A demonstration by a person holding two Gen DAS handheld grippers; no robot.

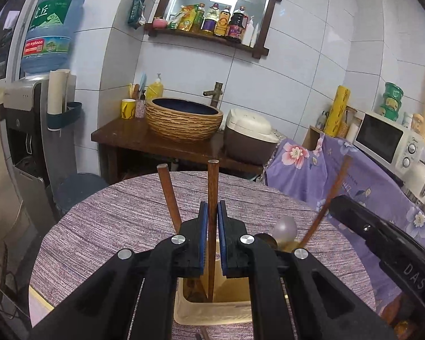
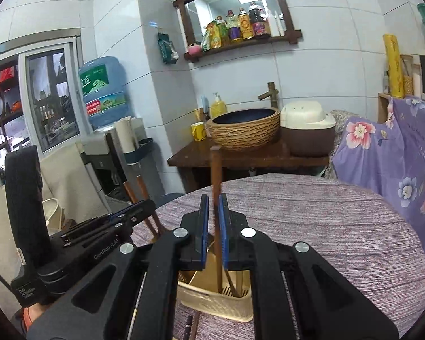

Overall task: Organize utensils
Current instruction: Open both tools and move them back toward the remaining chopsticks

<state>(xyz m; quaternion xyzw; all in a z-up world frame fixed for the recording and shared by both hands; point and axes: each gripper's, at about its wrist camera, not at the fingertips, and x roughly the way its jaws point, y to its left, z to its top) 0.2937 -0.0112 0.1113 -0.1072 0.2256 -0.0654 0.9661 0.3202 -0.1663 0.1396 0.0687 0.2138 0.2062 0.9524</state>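
Note:
A beige plastic utensil holder (image 1: 212, 313) stands on the round table, below both grippers; it also shows in the right wrist view (image 2: 212, 300). My left gripper (image 1: 212, 215) has its blue pads close around an upright brown chopstick (image 1: 212, 181) whose lower end stands inside the holder. A second chopstick (image 1: 168, 192) leans to its left and a spoon (image 1: 284, 228) rests in the holder. My right gripper (image 2: 213, 208) has its pads around another upright chopstick (image 2: 216, 175) reaching into the holder. A thin gap shows beside each stick.
The table has a purple-grey cloth (image 1: 113, 226). Behind it a wooden stand bears a woven basin (image 1: 184, 119) and a rice cooker (image 1: 249, 136). A water dispenser (image 1: 28, 130) stands left; a microwave (image 1: 388, 138) on a floral cloth stands right.

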